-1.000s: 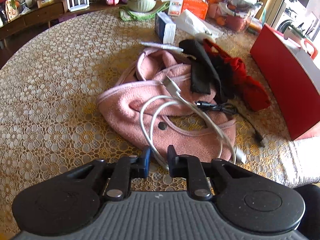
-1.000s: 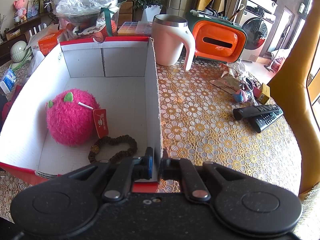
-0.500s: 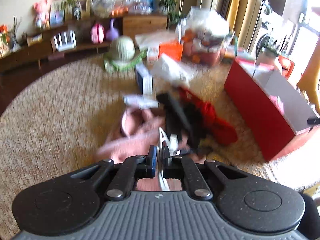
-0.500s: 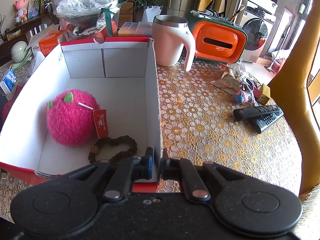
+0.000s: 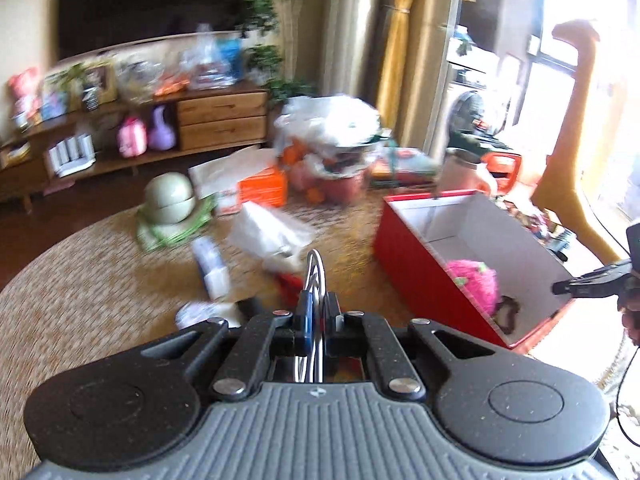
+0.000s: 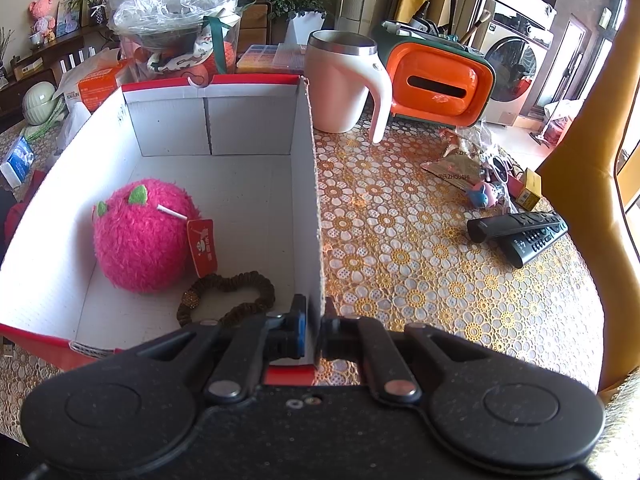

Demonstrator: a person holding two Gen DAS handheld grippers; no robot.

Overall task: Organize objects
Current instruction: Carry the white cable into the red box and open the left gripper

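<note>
L tongs (image 5: 316, 312) pinch white cable (image 5: 316, 268), R tongs (image 6: 314, 320) clamp box wall (image 6: 308, 200)

A wooden sideboard (image 5: 222, 118) and yellow curtains (image 5: 394, 52) stand in bright window (image 5: 568, 12) light.

Your left wrist view is motion-blurred: the table clutter (image 5: 256, 236) cannot be told apart. The white cable (image 5: 316, 276) drops out of sight behind your left gripper (image 5: 316, 312). In your right wrist view, the red box (image 6: 308, 184) is cut off at the left edge, its near corner hidden behind your right gripper (image 6: 314, 324).
</note>
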